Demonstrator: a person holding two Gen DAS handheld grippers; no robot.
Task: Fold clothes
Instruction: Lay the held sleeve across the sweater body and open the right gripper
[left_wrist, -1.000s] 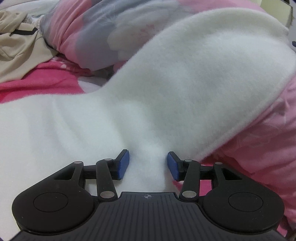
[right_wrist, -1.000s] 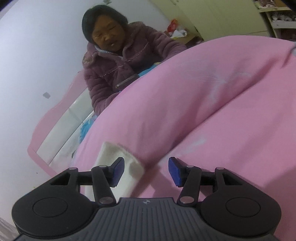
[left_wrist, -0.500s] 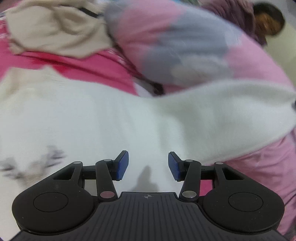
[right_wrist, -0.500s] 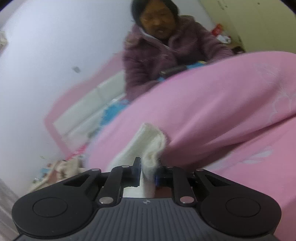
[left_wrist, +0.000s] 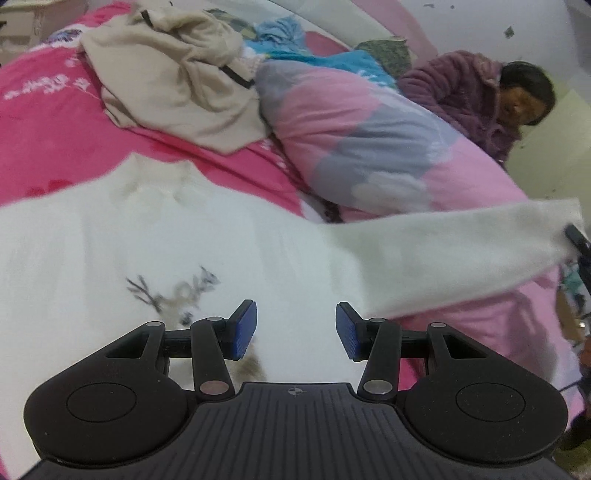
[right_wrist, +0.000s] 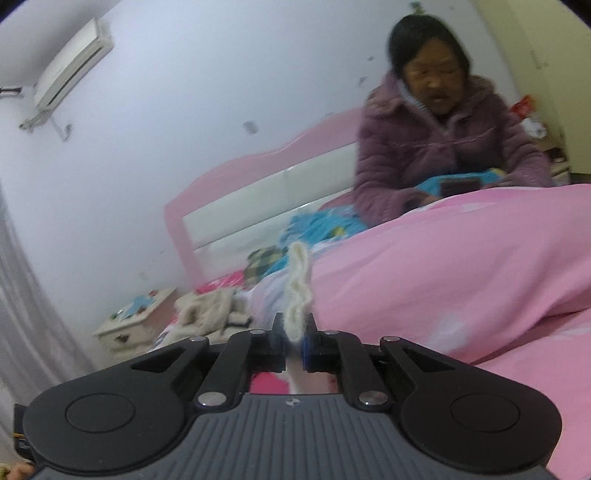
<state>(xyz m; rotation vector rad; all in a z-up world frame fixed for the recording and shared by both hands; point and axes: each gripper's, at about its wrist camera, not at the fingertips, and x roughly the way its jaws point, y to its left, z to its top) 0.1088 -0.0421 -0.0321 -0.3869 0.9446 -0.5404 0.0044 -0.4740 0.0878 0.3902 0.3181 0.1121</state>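
Here, R gripper (right_wrist: 294, 341) is pointing near level toward the headboard (right_wrist: 258, 199), jaws having just closed, clenching the white sweater's (left_wrist: 155, 251) cuff (right_wrist: 297, 291). L gripper (left_wrist: 295, 330) is tilting down over the sweater's body on the bed (left_wrist: 44, 122), jaws released, gripping nothing; the sleeve (left_wrist: 461, 254) is stretching toward the bed's right edge.

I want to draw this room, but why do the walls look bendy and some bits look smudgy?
Right wrist view: the fisheye lens curves the wall and headboard; the person is smeared by motion blur, while the right gripper pinching the white sleeve looks sharp. Left wrist view: the white sweater and its deer print are blurry; the left gripper stays crisp.
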